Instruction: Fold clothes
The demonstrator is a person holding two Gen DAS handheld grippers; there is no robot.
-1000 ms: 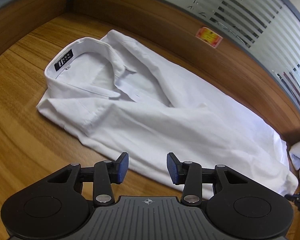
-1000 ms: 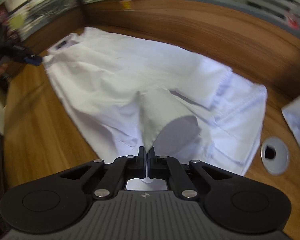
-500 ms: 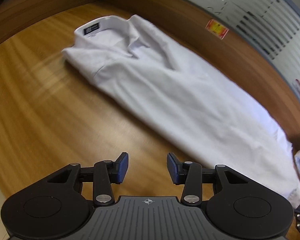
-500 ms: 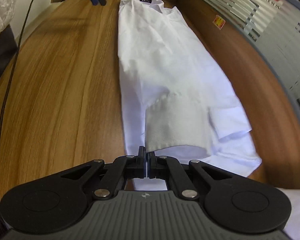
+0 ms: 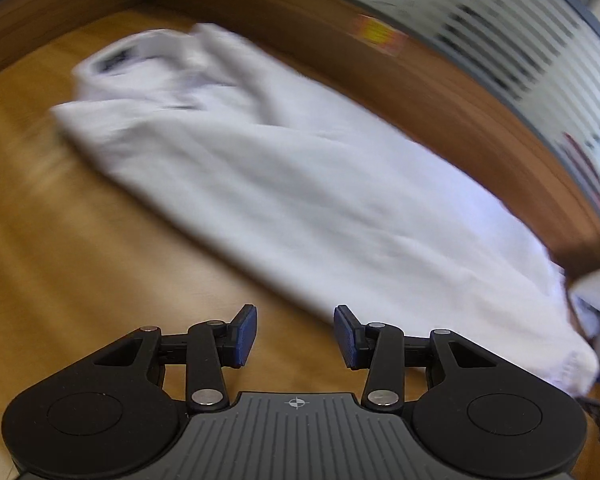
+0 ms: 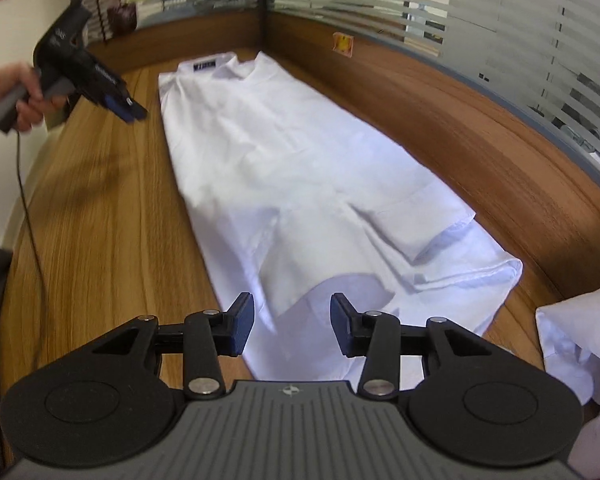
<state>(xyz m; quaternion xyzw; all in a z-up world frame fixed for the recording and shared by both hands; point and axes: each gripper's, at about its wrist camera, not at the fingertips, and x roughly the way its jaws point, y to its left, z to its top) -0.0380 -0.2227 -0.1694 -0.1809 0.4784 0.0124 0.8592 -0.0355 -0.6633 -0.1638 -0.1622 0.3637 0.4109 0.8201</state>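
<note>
The wooden desk [image 6: 100, 216] carries a white shirt [image 6: 300, 168] laid flat as a long narrow strip, both sides turned in toward the middle and a sleeve [image 6: 416, 220] doubled over near the hem. The strip's long axis runs from the collar [image 6: 212, 66] at the far end, close to the corner of the wooden partition [image 6: 480, 120], down to the hem [image 6: 440, 292] at the near end. A second pale garment [image 6: 572, 336] lies bunched at the near right, just beside the hem and apart from the strip. The right gripper [image 6: 292, 326] stands at the hem end looking straight up the strip's length, its jaws wide apart with nothing between them, cloth lying directly below and ahead. The left gripper [image 5: 296, 336], seen also from the right wrist camera at the far left [image 6: 130, 110] in a hand [image 6: 16, 92], hangs over bare wood to the left of the collar end; its jaws are likewise wide and empty, and its own view is blurred. Judgement: the lengthwise folds lie in place, and what is left would be a fold across the length. That fold turns on the axis: the hem is the right gripper's end, the collar the left's, so each is nearer its own end of the strip, and one end would be carried along the axis onto the other.
</note>
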